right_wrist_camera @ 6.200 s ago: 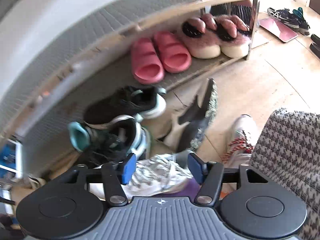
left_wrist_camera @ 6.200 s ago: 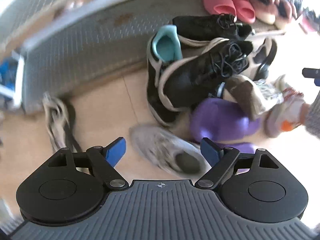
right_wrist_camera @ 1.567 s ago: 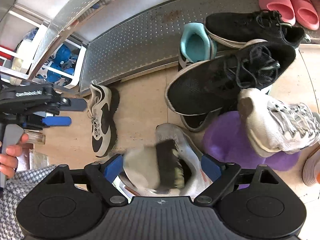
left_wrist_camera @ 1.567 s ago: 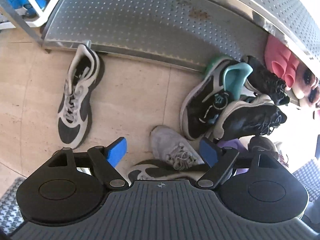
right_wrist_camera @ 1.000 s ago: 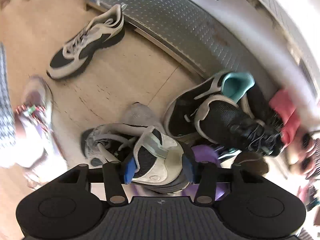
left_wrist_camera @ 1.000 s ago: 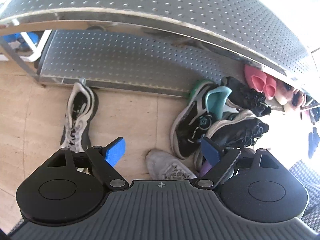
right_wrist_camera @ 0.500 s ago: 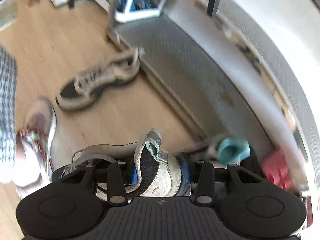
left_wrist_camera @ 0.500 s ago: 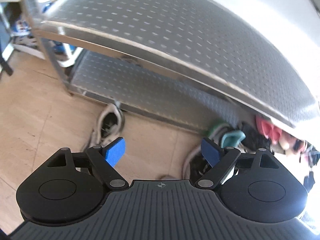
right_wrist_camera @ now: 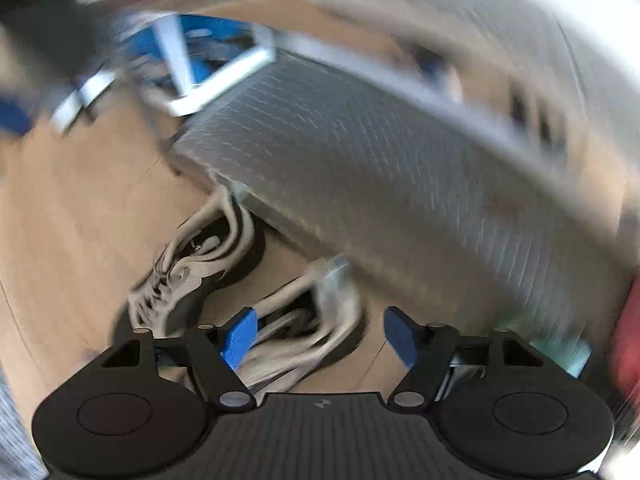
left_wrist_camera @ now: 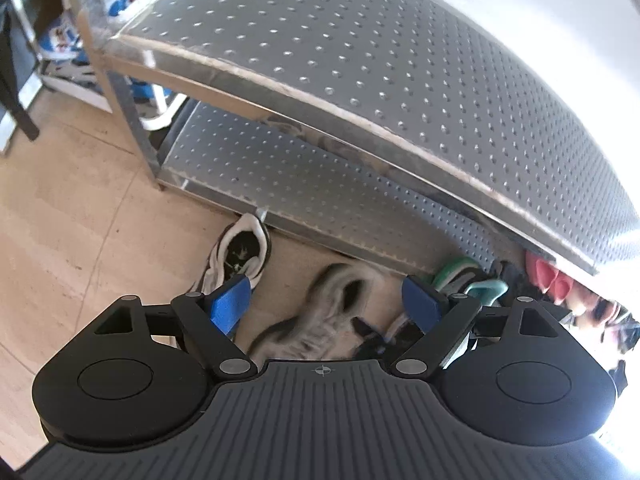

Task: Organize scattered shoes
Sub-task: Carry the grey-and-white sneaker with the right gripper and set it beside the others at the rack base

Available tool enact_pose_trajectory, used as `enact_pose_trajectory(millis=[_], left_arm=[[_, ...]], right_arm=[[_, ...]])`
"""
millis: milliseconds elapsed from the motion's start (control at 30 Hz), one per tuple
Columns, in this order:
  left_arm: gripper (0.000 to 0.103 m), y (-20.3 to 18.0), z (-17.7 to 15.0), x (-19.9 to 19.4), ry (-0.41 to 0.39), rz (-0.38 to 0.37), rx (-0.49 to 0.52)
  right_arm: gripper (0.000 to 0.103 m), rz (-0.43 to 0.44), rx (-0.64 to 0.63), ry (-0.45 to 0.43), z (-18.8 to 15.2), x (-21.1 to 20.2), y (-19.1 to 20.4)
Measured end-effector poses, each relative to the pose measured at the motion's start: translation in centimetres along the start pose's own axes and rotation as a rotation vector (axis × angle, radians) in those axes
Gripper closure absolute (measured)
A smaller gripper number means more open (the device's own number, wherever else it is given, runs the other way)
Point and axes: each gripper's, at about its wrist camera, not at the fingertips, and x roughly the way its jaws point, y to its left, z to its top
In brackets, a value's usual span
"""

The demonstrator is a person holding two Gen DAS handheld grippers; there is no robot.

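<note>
A grey and black sneaker (left_wrist_camera: 240, 256) lies on the floor with its heel against the rack's low shelf (left_wrist_camera: 320, 192). A matching sneaker (left_wrist_camera: 328, 316), blurred, sits on the floor just right of it. My left gripper (left_wrist_camera: 326, 302) is open and empty above them. In the blurred right wrist view both sneakers show side by side, the first (right_wrist_camera: 192, 272) and the second (right_wrist_camera: 312, 320). My right gripper (right_wrist_camera: 316, 336) is open over the second sneaker, which lies between and below its blue pads.
A two-tier perforated metal rack (left_wrist_camera: 400, 72) fills the view. More shoes pile at its right end: a black and teal sneaker (left_wrist_camera: 476, 284) and pink slippers (left_wrist_camera: 548, 276). A white rack with blue items (left_wrist_camera: 60, 40) stands at far left. The floor is tan tile.
My right gripper was shut on the grey and black sneaker; it has opened and the sneaker now lies beside its mate by the shelf. The left gripper stayed open, raised.
</note>
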Motion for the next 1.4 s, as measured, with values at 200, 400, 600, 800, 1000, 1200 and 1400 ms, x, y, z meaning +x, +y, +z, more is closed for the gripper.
enact_pose_trajectory(millis=[200,400,600,800,1000,1200,1400], left_arm=[[0.016,-0.7,0.0,0.3,0.012,0.001,0.031],[0.016,-0.6,0.3,0.5,0.010,-0.001,0.038],[0.016,0.4,1.0,0.8,0.005,0.011,-0.015],[0.016,0.6,1.5,0.6,-0.005,0.003,-0.048],[0.016,0.1,1.3,0.7,0.008,0.005,-0.027],[0.016,0.0,0.9,0.3,-0.004,0.001,-0.033],[0.016,-0.3,0.2,0.0,-0.004,-0.004,-0.035]], right_arm=[[0.064,-0.057,0.488,0.013,-1.8,4.1,-4.7],[0.057,-0.078,0.682,0.095,-3.5,8.1,-6.4],[0.053,-0.081,0.572,0.159,-3.1,12.9,-6.3],[0.080,0.035,0.293,0.156,-1.2,11.8,-1.3],[0.077,0.025,0.570,0.198,0.0,13.4,1.1],[0.077,0.059,1.089,0.090,-2.2,12.2,-2.3],[0.059,0.014,0.663,0.028,0.7,11.5,1.2]])
